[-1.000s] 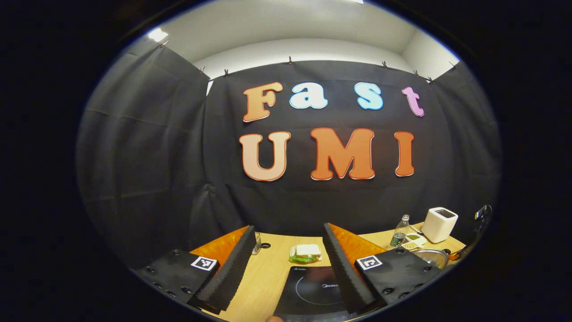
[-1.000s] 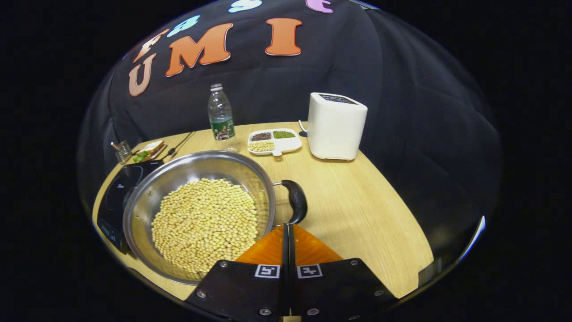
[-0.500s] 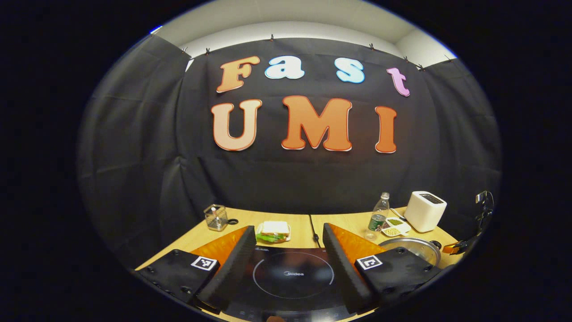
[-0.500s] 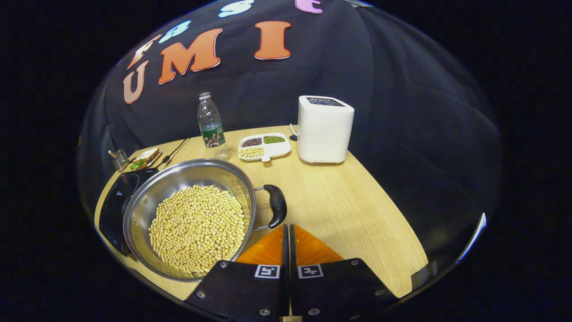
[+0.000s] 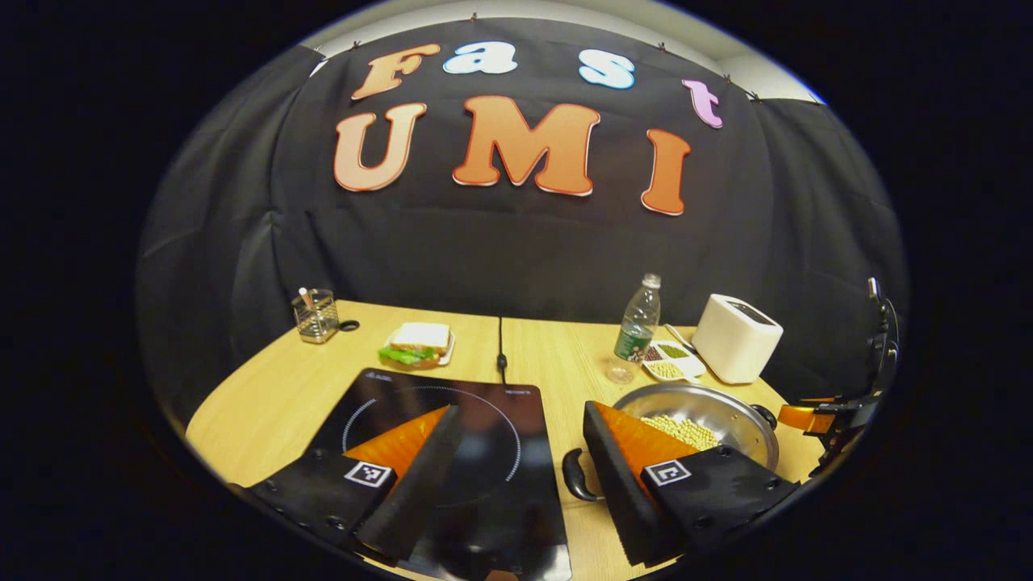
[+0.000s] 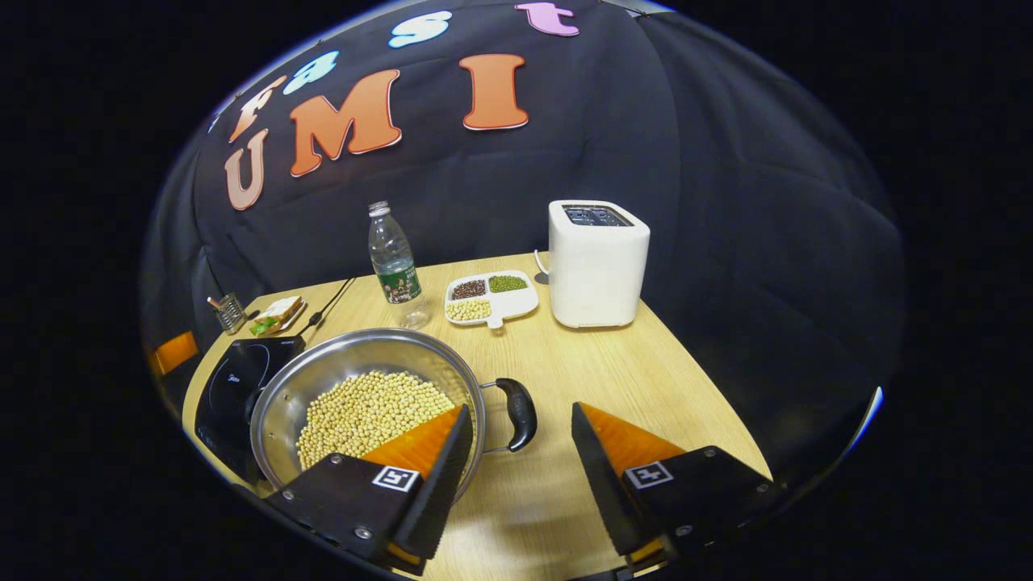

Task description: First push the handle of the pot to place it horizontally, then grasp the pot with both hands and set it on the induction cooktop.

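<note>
We judge the handle-pushing step done, or close to it: in the right gripper view the pot (image 6: 367, 395), full of beans (image 6: 367, 413), sits on the table (image 6: 646, 379) with its right handle (image 6: 519, 413) lying level, pointing along the tabletop toward the right edge. The lift has not begun. The pot stands just beside the cooktop (image 6: 234, 387), its rim seeming to overlap the cooktop's right edge in this view, though we cannot tell whether they touch. Our right gripper (image 6: 520, 452) has its fingers wide apart, poised before that handle and gripping nothing. In the left gripper view our left gripper (image 5: 520, 460) is likewise spread open, hanging over the cooktop's (image 5: 452, 436) right edge, with the pot's left handle (image 5: 575, 476) just inside its right finger, not clamped. What remains, as we see it: close each gripper on its handle, raise the pot (image 5: 702, 415) evenly so the beans stay put, and set it centred on the cooktop ring. The bottle (image 6: 393, 257), toaster (image 6: 597, 262) and tray (image 6: 490, 297) stand well apart toward the far edge.
</note>
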